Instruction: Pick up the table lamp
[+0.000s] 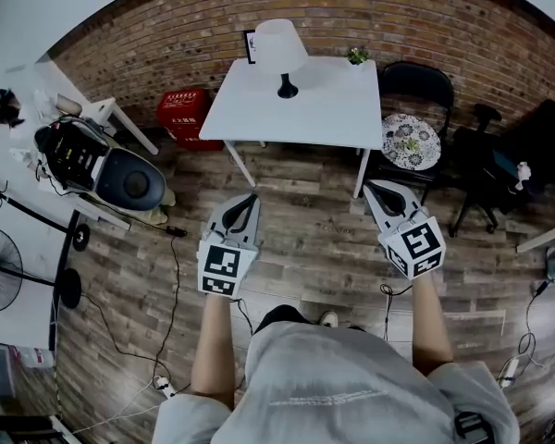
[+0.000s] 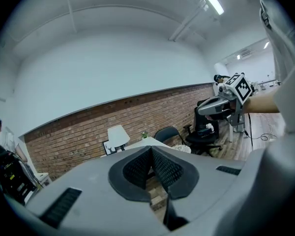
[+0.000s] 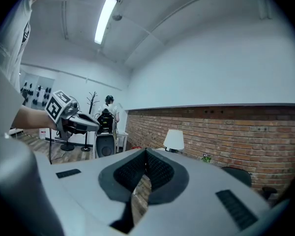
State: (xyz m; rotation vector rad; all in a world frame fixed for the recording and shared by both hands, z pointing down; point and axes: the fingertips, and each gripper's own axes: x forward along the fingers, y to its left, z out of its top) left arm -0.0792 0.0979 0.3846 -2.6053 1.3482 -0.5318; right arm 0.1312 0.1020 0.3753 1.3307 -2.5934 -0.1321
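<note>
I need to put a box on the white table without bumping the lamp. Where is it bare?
The table is bare across its front half and along the right side, from the lamp to the plant in the back right corner. The back left is crowded: the lamp, with a frame behind it.

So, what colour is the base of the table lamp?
Black base, white shade; clearest in the head view.

table lamp (image 1: 281, 52): white shade, black base, upper centre
table (image 1: 305, 109): white
wall (image 1: 444, 26): reddish-brown brick pattern
crate (image 1: 183, 109): red, upper left
floor (image 1: 305, 248): grey-brown wood planks
left gripper (image 1: 252, 196): grey, black-and-white square marker
right gripper (image 1: 369, 186): same grey, same marker pattern
</note>
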